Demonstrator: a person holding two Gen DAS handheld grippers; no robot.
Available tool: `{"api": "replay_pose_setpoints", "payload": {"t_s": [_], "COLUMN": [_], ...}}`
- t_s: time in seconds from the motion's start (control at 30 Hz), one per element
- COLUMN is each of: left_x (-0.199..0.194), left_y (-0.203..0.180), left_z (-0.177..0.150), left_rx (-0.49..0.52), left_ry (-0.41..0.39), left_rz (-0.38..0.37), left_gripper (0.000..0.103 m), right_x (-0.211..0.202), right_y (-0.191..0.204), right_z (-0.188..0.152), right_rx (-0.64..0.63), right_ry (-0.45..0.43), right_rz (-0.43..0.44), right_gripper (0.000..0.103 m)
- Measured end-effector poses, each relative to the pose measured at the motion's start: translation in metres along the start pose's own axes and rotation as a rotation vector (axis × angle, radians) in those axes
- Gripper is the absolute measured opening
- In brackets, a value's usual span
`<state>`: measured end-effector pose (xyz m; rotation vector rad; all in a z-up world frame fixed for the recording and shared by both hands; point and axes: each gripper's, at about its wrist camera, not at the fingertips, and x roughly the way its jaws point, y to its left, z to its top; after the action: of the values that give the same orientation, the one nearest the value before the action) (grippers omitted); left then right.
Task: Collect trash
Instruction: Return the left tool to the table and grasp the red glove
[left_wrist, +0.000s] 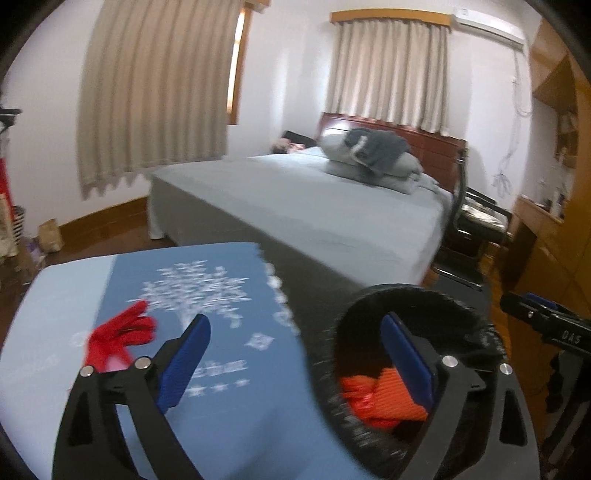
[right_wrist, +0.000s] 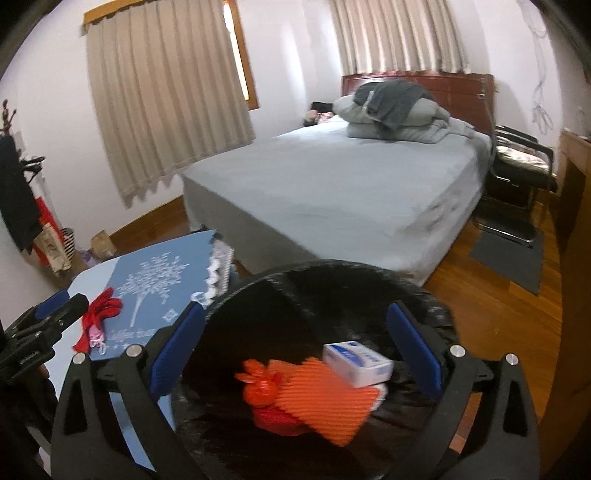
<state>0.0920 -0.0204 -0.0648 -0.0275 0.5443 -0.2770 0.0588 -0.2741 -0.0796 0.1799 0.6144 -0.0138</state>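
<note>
The right claw gapes wide and empty right above the black bin, where a white box rests on orange trash. The left claw is spread open too, holding nothing; a red scrap lies on the blue surface just left of its left finger.

Low table covered by a light-blue cloth with a white tree print. On it: one red ribbon-like fabric scrap, lying flat near the print's left edge.
</note>
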Motion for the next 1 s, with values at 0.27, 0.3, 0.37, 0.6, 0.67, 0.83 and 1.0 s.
{"api": "replay_pose_setpoints", "payload": {"t_s": [0.27,0.3,0.37,0.6,0.67,0.83,1.0], "left_x": [-0.021,-0.022,-0.024,-0.017,-0.013,0.007,0.026], "left_y": [0.062,0.067,0.083,0.132,0.143,0.169,0.187], "left_z": [-0.015,-0.017,-0.021,-0.038,-0.042,-0.050,-0.057], "left_rx": [-0.052,-0.058,-0.075,-0.121,-0.138,-0.174,-0.198], "left_ry": [-0.006,-0.006,-0.005,0.032,0.041,0.080,0.115], "left_rz": [0.143,0.155,0.188,0.275,0.286,0.301,0.304], "left_gripper": [0.092,0.092,0.092,0.091,0.088,0.081,0.075], "right_x": [0.024,0.026,0.032,0.053,0.060,0.083,0.106], "right_y": [0.064,0.070,0.082,0.123,0.133,0.163,0.189], "right_z": [0.000,-0.001,-0.002,-0.006,-0.008,-0.014,-0.014], "right_rx": [-0.062,-0.068,-0.083,-0.121,-0.130,-0.161,-0.190], "right_ry": [0.021,0.025,0.032,0.057,0.068,0.103,0.123], "right_rz": [0.100,0.108,0.124,0.170,0.179,0.200,0.218], "right_gripper": [0.096,0.096,0.096,0.096,0.096,0.096,0.096]}}
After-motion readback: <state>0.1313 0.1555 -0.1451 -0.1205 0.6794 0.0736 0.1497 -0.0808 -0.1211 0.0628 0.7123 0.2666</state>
